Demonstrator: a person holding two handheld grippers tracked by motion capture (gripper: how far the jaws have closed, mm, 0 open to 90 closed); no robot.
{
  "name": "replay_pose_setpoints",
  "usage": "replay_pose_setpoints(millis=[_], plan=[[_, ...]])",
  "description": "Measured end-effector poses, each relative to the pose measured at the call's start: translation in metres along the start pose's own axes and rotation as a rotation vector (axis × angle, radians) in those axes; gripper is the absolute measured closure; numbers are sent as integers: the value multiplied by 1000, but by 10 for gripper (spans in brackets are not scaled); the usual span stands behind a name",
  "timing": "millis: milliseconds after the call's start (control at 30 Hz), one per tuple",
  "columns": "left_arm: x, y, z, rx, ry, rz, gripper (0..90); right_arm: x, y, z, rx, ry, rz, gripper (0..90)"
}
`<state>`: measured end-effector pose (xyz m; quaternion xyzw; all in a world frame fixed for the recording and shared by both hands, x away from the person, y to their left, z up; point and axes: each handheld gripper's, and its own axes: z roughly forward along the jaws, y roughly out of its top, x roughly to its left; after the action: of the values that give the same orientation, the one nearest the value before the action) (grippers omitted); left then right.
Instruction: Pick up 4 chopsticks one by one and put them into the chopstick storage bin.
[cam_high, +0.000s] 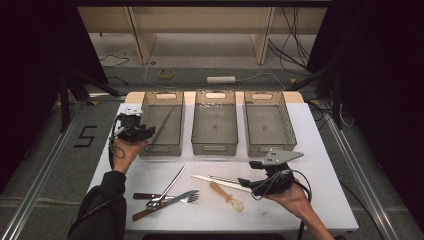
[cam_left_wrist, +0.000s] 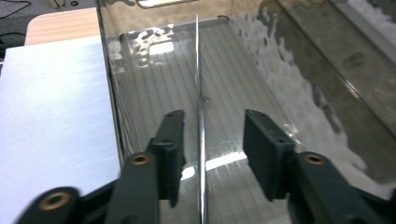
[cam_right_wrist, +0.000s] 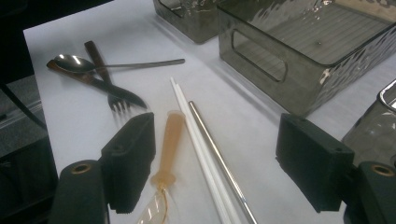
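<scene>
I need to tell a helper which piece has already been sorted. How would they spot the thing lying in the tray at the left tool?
Three grey trays stand in a row at the far edge of the white table. In the leftmost tray lies a thin metal rod, running lengthwise between the open jaws of the left tool. The other two trays look empty; the remaining cutlery lies on the table.

White table (cam_high: 320, 200) on a grey floor. Middle bin (cam_high: 215, 129) and right bin (cam_high: 267, 129), smoky clear plastic, side by side at the far edge. Near left: spoon (cam_high: 167, 189), fork (cam_high: 187, 196) and a brown-handled knife (cam_high: 145, 196) crossed in a heap. Floor beyond: white power strip (cam_high: 221, 79), roll of yellow tape (cam_high: 166, 73), loose cables. Black "5" (cam_high: 86, 136) marked on the floor, left.
</scene>
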<state>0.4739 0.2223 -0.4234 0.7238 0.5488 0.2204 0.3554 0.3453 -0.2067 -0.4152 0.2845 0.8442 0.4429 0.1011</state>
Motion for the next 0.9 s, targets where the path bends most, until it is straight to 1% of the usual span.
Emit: replay_pose_setpoints(millis=[33, 67, 100, 133, 167, 200, 267, 333, 367, 400, 433, 467, 500, 533, 567, 600, 633, 667, 733, 833, 867, 900], plan=[[-2, 0, -2, 2, -8, 3, 519, 0, 0, 0, 3, 1, -2, 294], [-5, 1, -7, 2, -35, 5, 453, 1, 2, 0, 8, -4, -11, 295], [-5, 1, -7, 2, -35, 5, 435, 1, 2, 0, 8, -4, -11, 295], [-7, 1, -10, 1, -55, 8, 411, 0, 3, 0, 15, -8, -15, 294], [-10, 2, -12, 0, -69, 14, 411, 0, 3, 0, 15, -8, -15, 294], [-13, 2, -15, -3, -81, 22, 362, 0, 4, 0, 30, -11, -24, 294], [-19, 2, -19, -6, -113, 37, 328, 0, 5, 1, 48, -14, -37, 294], [-25, 2, -24, -19, -142, 54, 300, 0, 8, 1, 67, -17, -47, 297], [-27, 2, -27, -23, -150, 58, 300, 0, 8, 1, 67, -17, -47, 297], [-30, 2, -29, -29, -166, 62, 279, -1, 10, 2, 90, -17, -59, 299], [-32, 2, -32, -41, -181, 62, 279, -1, 10, 2, 90, -17, -59, 299], [-34, 1, -35, -48, -196, 64, 258, -1, 12, 3, 130, -30, -82, 300], [-37, 0, -37, -57, -213, 62, 258, -1, 12, 3, 130, -30, -82, 300], [-40, -1, -40, -66, -229, 64, 240, -1, 13, 4, 153, -32, -92, 301], [-42, -2, -42, -74, -244, 66, 232, -2, 15, 6, 187, -37, -113, 305], [-45, -4, -44, -79, -264, 61, 227, -3, 16, 7, 203, -37, -115, 312], [-47, -5, -46, -84, -280, 69, 222, -4, 16, 8, 215, -38, -124, 316], [-50, -7, -48, -86, -291, 71, 222, -4, 16, 8, 215, -38, -124, 316], [-54, -10, -53, -105, -320, 70, 209, -5, 18, 10, 243, -48, -136, 316], [-60, -15, -59, -132, -351, 75, 199, -10, 22, 14, 294, -43, -147, 320], [-62, -17, -61, -138, -354, 80, 199, -10, 22, 14, 294, -43, -147, 320], [-65, -19, -62, -145, -361, 86, 196, -12, 23, 15, 307, -41, -153, 326]])
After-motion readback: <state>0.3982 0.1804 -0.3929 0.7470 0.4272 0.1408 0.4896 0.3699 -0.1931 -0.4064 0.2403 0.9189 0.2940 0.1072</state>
